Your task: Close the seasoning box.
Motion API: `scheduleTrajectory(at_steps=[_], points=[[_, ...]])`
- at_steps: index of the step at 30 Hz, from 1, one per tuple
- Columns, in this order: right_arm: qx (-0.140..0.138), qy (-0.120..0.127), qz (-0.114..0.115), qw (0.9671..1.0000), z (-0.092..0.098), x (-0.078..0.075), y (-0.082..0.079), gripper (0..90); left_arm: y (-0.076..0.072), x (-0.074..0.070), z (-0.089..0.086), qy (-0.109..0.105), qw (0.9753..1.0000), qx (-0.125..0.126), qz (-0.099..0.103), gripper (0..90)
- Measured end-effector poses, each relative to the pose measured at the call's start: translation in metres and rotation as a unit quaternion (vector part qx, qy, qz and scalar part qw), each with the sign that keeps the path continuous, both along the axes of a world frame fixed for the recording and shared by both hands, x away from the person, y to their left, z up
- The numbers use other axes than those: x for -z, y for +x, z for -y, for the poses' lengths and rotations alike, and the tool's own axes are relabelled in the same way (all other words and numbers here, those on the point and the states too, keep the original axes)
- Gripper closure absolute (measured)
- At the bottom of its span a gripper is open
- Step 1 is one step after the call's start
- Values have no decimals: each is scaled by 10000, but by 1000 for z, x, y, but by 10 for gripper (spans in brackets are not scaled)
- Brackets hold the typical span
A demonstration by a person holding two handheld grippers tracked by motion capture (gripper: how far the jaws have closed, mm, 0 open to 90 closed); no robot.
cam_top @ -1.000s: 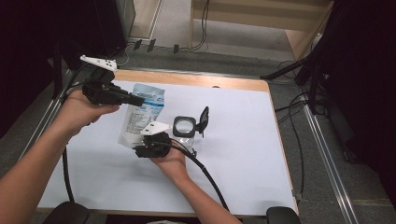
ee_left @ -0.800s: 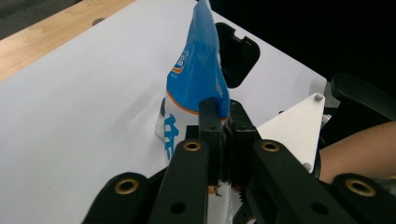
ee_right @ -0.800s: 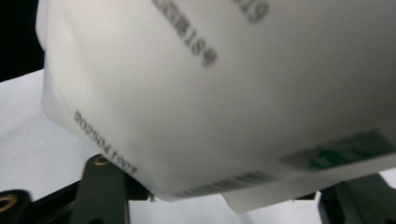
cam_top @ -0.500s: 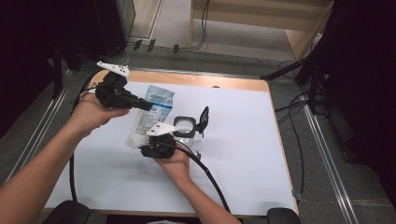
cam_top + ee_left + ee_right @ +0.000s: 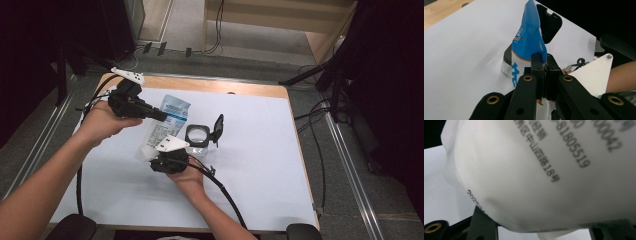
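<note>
Plastic pouch (image 5: 167, 120), glossy and crinkled, pinched between both grippers' jaws.

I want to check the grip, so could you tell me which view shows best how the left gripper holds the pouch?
The left gripper view: the left gripper has its jaws shut on the pouch edge. The high view shows the pouch between both grippers, small. The right gripper view shows its white printed side, blurred.

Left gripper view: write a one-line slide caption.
Left gripper shut on the blue-and-white pouch, beside a clear open-lidded container.
</note>
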State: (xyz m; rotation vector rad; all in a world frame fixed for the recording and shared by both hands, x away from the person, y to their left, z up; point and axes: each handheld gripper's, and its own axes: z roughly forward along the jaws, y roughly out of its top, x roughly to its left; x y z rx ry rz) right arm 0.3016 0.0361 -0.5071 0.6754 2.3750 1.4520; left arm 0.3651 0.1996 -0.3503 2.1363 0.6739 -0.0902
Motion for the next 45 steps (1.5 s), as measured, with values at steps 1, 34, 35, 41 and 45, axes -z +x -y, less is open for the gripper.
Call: scheduleTrajectory(at_steps=[1, 34, 35, 41, 45], points=[[-5, 21, -20, 10000, 0, 0, 0, 483, 0, 1, 1, 20, 10000, 21, -17, 877], [493, 476, -484, 9965, 7, 6, -10, 448, 5, 33, 17, 97, 9987, 240, -440, 900], [515, 479, -505, 9962, 7, 7, -11, 451, 5, 33, 18, 122, 9988, 238, -418, 899], [714, 547, -649, 9938, 8, 9, -12, 457, 4, 35, 24, 288, 9987, 208, -361, 870], [845, 608, -724, 9919, 11, 9, -11, 463, 2, 35, 26, 273, 9989, 180, -335, 860]])
